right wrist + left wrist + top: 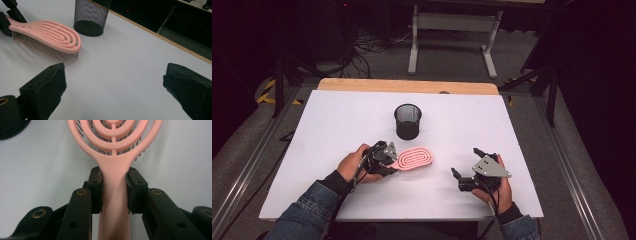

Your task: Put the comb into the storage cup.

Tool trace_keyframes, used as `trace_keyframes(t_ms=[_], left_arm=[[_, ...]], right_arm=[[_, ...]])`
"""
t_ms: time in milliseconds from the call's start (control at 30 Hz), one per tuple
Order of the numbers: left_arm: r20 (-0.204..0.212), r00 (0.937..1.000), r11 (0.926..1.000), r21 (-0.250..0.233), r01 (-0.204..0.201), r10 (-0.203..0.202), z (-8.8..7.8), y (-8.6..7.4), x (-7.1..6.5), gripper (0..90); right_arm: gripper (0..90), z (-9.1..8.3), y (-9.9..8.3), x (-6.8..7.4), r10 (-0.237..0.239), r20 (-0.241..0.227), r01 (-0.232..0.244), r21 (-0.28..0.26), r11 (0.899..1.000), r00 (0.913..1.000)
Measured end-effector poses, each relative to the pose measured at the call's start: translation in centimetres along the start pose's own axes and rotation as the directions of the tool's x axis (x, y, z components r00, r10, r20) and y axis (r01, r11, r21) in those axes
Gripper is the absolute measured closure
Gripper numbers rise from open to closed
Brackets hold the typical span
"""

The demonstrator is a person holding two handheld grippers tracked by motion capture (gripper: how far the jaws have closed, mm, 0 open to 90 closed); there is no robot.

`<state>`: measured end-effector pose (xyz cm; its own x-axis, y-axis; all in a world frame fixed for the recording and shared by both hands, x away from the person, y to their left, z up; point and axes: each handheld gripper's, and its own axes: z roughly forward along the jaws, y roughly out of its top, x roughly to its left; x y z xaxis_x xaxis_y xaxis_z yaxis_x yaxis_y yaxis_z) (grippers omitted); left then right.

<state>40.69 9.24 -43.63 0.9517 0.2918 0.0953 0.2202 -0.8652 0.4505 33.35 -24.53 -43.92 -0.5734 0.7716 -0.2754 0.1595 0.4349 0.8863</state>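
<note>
A white board covers the desk, leaving a strip of bare wood along the far edge. A black mesh cup stands upright on the white surface, a little beyond the middle and well in from every edge. Just nearer than the cup, a pink hairbrush rests bristles down on the board, its head pointing toward the right edge and its handle toward the left. Cup and brush sit near each other but apart.
</note>
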Motion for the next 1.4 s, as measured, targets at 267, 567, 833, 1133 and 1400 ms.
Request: trace_keyframes(t_ms=[267, 567, 833, 1133, 1400], left_arm=[[-0.044, 0.999, 0.9982, -0.059, 0.006, -0.009, -0.8, -0.4, -0.3, 69.9], [-0.115, 0.993, 0.9896, -0.144, 0.008, -0.025, -2.1, -0.9, -0.7, 70.0], [-0.2, 0.9796, 0.975, -0.221, -0.022, -0.023, -3.5, -1.5, -1.6, 70.0], [-0.242, 0.9698, 0.95, -0.309, -0.044, -0.034, -4.6, -2.1, -2.0, 70.0], [-0.277, 0.9599, 0.9307, -0.361, -0.059, -0.047, -5.4, -2.5, -2.2, 70.0]], right_arm=[[4.6, 0.0, 0.0, 0.0, 0.0, 0.002, 0.0, 0.001, 1.0, 1.0], [4.8, 0.0, -0.1, -0.1, 0.007, 0.006, -0.007, 0.0, 1.0, 1.0], [4.8, 0.1, -0.1, -0.1, 0.01, 0.007, -0.01, 0.0, 1.0, 0.9999], [4.9, 0.0, -0.1, -0.2, 0.012, 0.015, -0.012, -0.01, 1.0, 0.9998], [4.9, 0.0, -0.2, -0.1, 0.01, 0.015, -0.01, -0.005, 1.0, 0.9998]])
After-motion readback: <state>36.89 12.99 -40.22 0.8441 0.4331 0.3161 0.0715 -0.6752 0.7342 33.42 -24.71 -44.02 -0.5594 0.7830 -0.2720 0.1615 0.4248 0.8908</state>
